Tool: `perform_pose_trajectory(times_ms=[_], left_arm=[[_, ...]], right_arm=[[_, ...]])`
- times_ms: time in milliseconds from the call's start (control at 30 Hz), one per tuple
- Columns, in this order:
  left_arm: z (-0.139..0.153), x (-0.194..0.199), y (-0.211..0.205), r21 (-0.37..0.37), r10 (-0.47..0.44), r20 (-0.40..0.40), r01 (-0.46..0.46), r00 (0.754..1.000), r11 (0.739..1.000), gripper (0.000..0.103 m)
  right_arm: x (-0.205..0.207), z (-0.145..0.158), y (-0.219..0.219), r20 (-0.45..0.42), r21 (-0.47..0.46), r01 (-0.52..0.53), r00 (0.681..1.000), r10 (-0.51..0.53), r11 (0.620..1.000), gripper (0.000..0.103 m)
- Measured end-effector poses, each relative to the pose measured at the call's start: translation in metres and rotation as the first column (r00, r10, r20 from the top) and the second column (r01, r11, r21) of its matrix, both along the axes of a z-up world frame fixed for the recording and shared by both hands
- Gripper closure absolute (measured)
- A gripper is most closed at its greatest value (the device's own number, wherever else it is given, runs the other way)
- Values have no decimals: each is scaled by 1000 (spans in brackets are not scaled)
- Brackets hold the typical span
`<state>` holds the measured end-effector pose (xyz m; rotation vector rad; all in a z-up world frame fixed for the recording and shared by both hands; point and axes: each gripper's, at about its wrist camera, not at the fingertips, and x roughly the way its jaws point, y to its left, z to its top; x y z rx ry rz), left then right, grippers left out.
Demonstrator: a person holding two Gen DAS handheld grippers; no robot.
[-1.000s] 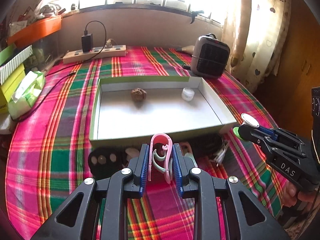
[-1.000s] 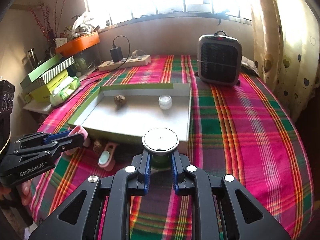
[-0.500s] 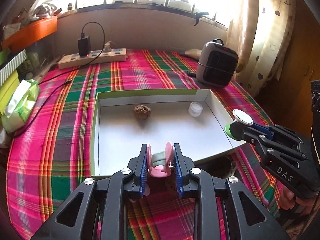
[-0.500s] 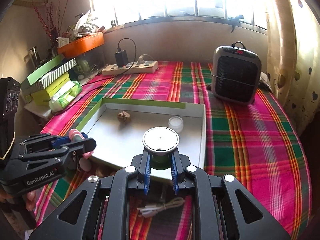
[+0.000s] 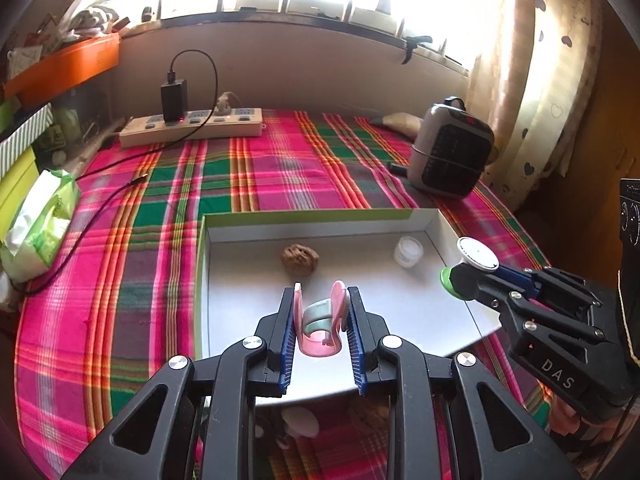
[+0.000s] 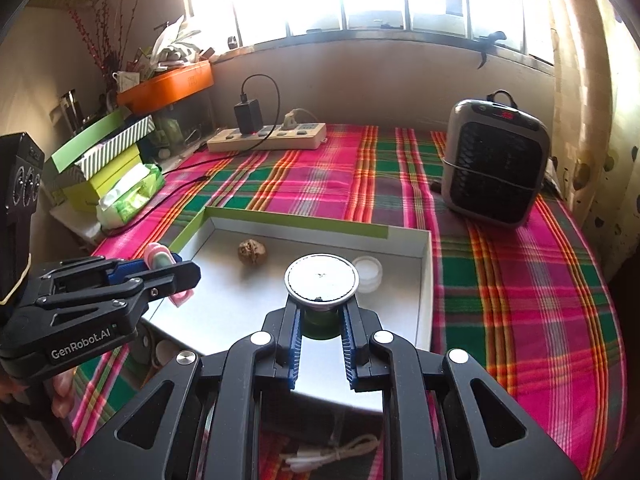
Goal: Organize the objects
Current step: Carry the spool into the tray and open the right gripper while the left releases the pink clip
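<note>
My left gripper [image 5: 320, 300] is shut on a pink and mint clip [image 5: 320, 326] and holds it above the front part of the white box tray [image 5: 324, 216]. My right gripper [image 6: 320, 312] is shut on a small green jar with a silver lid [image 6: 321, 280], above the tray's right front [image 6: 425, 280]. In the tray lie a brown walnut [image 5: 300, 259] and a small white jar [image 5: 408, 251]. The right gripper [image 5: 454, 280] shows in the left wrist view, and the left gripper [image 6: 182, 276] in the right wrist view.
A grey heater [image 5: 452, 160] stands at the back right. A power strip [image 5: 192, 128] with a charger lies at the back. A green tissue pack [image 5: 40, 224] and boxes [image 6: 104, 160] sit on the left. A white cable [image 6: 332, 456] and small items [image 5: 300, 420] lie on the plaid cloth before the tray.
Both grippers have risen and moved forward from the cloth in front of the tray to above the tray, each still holding its object. The clip has turned in the left jaws.
</note>
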<state>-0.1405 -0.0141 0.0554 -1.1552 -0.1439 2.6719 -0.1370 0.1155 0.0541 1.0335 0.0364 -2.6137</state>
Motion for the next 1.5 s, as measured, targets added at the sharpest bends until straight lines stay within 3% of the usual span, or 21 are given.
perform_pose_trajectory(times_ms=[267,867,1500], left_arm=[[-10,-20,-3,-26,4,31,-3,1000,1000,82],[-27,-51,-1,-56,17,96,-12,995,998,82],[-38,-72,-2,-81,36,138,-25,990,996,81]], right_arm=[[-23,-4,-11,0,1,-9,1000,9,1000,85],[-61,-30,-30,91,20,-28,995,26,999,85],[-77,-44,-37,124,39,-23,992,18,999,85]])
